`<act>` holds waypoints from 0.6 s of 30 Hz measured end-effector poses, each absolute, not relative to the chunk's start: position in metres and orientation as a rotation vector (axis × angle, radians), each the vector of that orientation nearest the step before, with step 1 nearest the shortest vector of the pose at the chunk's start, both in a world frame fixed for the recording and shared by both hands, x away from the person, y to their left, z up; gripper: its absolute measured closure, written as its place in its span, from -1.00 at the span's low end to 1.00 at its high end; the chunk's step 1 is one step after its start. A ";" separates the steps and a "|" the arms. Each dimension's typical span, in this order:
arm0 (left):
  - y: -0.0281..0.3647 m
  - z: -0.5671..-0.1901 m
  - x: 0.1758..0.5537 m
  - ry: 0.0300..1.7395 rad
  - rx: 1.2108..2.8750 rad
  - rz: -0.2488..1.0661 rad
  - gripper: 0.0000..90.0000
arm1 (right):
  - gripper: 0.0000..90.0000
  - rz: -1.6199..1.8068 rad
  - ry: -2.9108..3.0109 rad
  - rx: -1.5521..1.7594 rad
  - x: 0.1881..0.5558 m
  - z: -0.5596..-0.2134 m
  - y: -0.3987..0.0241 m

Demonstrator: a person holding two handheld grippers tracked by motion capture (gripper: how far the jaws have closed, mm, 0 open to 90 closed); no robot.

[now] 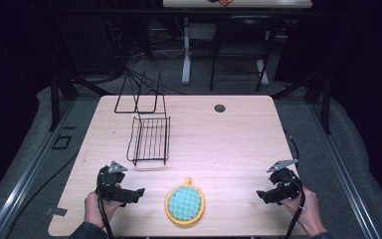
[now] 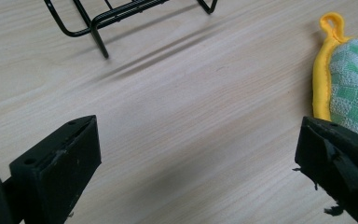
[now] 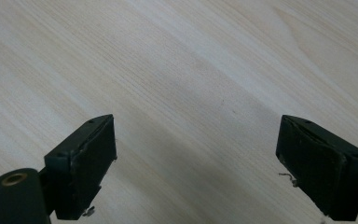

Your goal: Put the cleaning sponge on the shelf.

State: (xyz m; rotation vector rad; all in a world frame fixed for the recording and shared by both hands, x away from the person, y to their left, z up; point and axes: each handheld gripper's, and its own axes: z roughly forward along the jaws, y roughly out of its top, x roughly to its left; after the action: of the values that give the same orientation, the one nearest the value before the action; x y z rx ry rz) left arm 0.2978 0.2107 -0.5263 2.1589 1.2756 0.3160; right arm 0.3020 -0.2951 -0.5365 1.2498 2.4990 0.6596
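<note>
A round pot holder (image 1: 184,202), green-checked with a yellow rim and a hanging loop, lies flat near the table's front edge. My left gripper (image 1: 138,192) rests to its left, open, jaws pointing toward it. In the left gripper view the pot holder (image 2: 349,79) lies just past the right jaw, and the left gripper (image 2: 198,154) holds nothing. My right gripper (image 1: 261,194) sits at the front right, open, pointing left over bare wood. In the right gripper view the right gripper (image 3: 196,154) has nothing but bare wood between its jaws.
A black wire rack (image 1: 149,139) stands left of centre, and a taller wire frame (image 1: 139,94) stands behind it at the far edge. A dark round hole (image 1: 220,108) marks the table top at the back. A rack foot (image 2: 100,44) appears in the left gripper view.
</note>
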 end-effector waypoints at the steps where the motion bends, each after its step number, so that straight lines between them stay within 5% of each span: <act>1: 0.210 -0.526 0.298 1.276 2.151 0.314 -0.99 | -0.73 0.663 2.501 1.249 0.302 -0.536 -0.295; 18: 0.177 -0.517 0.301 1.174 2.192 0.299 -0.99 | -0.71 0.644 2.507 1.238 0.300 -0.538 -0.295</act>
State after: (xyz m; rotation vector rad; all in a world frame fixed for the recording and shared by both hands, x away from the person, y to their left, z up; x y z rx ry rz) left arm 0.3015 0.1772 -0.5174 2.1917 1.1735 0.2988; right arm 0.3000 -0.2952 -0.5382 1.2378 2.5071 0.6441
